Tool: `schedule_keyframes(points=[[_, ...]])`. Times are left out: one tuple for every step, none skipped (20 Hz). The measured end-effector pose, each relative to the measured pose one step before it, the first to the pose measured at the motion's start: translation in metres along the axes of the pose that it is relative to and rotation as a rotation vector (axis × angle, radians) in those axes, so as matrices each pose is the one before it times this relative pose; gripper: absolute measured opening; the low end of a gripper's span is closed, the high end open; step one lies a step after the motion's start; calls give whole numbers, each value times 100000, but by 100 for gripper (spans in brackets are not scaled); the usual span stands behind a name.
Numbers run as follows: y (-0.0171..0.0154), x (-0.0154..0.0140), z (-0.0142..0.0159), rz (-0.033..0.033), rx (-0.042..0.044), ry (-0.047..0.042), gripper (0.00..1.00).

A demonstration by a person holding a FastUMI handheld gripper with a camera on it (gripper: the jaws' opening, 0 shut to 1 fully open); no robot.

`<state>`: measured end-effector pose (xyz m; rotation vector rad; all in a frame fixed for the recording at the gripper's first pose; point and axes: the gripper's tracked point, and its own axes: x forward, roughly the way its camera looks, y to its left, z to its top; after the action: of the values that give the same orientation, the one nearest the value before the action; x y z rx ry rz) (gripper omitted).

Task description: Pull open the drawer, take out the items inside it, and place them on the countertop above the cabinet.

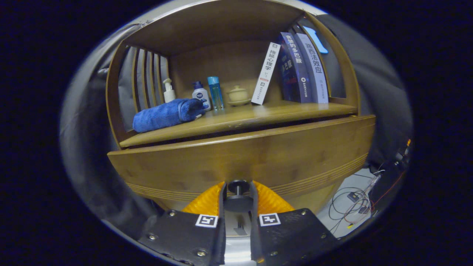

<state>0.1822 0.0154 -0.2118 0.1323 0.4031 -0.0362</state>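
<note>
A wooden cabinet has a drawer (244, 155) whose front fills the space just ahead of my fingers. A dark round knob (238, 197) on that front sits between my two fingers, and my gripper (238, 192) is shut on it. The drawer front stands slightly out from the cabinet, with a thin dark gap under the countertop (236, 120). What lies inside the drawer is hidden.
On the countertop lie a rolled blue towel (166, 114), a pump bottle (169, 91), a white bottle (201, 96), a blue bottle (215, 93), a small lidded pot (238, 95) and several leaning books (295, 72). Cables (351, 207) lie on the floor right of the cabinet.
</note>
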Motion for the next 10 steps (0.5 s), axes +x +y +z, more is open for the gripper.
schedule_keyframes(points=[[-24,-568,-173,-612,-547,740,27],[-3,-736,-374,-340,-650,848,27],[-76,-693,-112,-179,-156,386,27],[-66,-696,-301,-84,273,32,27],[-32,-765,-207,-207,523,-21,27],[-73,-800,-285,-360,117,-16,26],[-49,-848,-268,-482,-292,21,27],[-121,-783,-339,-518,-142,252,27],[-62,-789,-300,-487,-167,268,27],[-78,-716,-277,-440,123,74,27]])
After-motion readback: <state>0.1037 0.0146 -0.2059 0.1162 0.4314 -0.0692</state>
